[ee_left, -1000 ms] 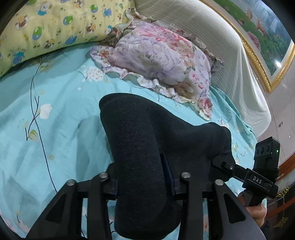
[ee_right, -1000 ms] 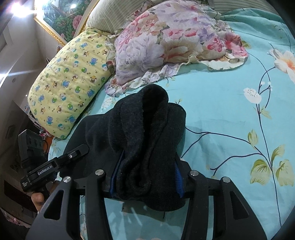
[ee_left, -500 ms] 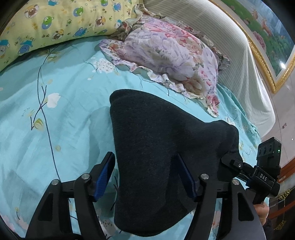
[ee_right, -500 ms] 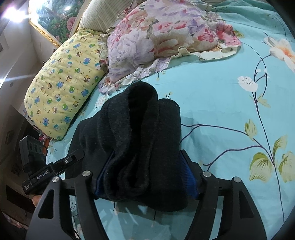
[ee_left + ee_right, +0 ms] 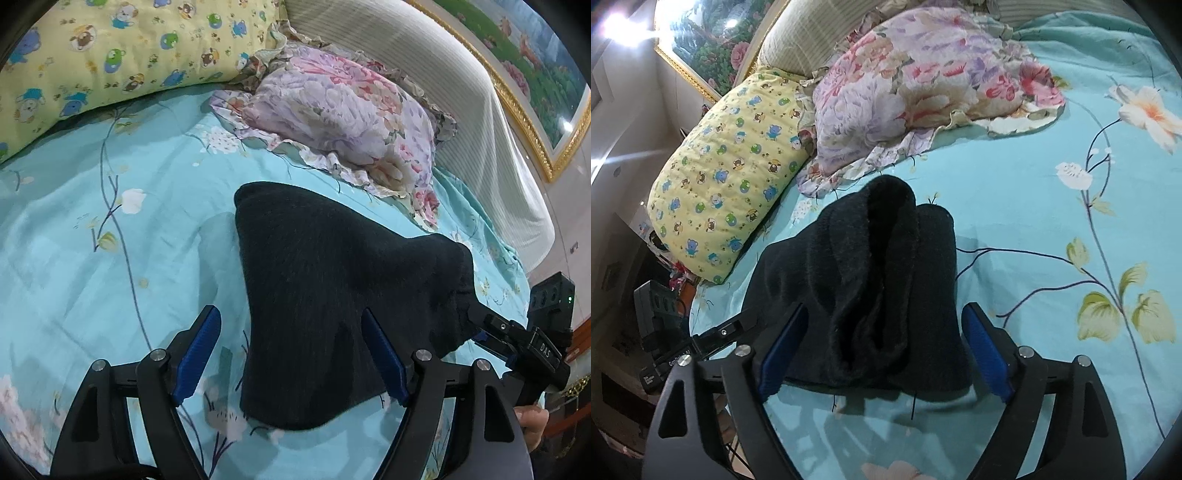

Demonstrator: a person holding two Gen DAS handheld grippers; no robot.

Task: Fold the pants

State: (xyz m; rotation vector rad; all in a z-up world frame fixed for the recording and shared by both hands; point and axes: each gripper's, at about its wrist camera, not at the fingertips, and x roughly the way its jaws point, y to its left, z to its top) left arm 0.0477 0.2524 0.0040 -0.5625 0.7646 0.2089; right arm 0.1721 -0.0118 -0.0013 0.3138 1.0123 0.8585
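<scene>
On the turquoise floral cotton bedsheet (image 5: pixel 110 258) the folded black knitted pants (image 5: pixel 332 295) lay released. The left gripper (image 5: pixel 295 350) and right gripper (image 5: pixel 882 347) had just been opening; wide jaws flanked the bundle, unpressed, so this fold looked finished. A label read "DAS" (image 5: pixel 546 350).

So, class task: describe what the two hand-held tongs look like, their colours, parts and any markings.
Both the left tongs and the right tongs are matte black frames with silver bolts and ribbed blue pads. Seen from the left view, the right one carries white "DAS" lettering and a black box with a green light. No sleeves visible.
</scene>
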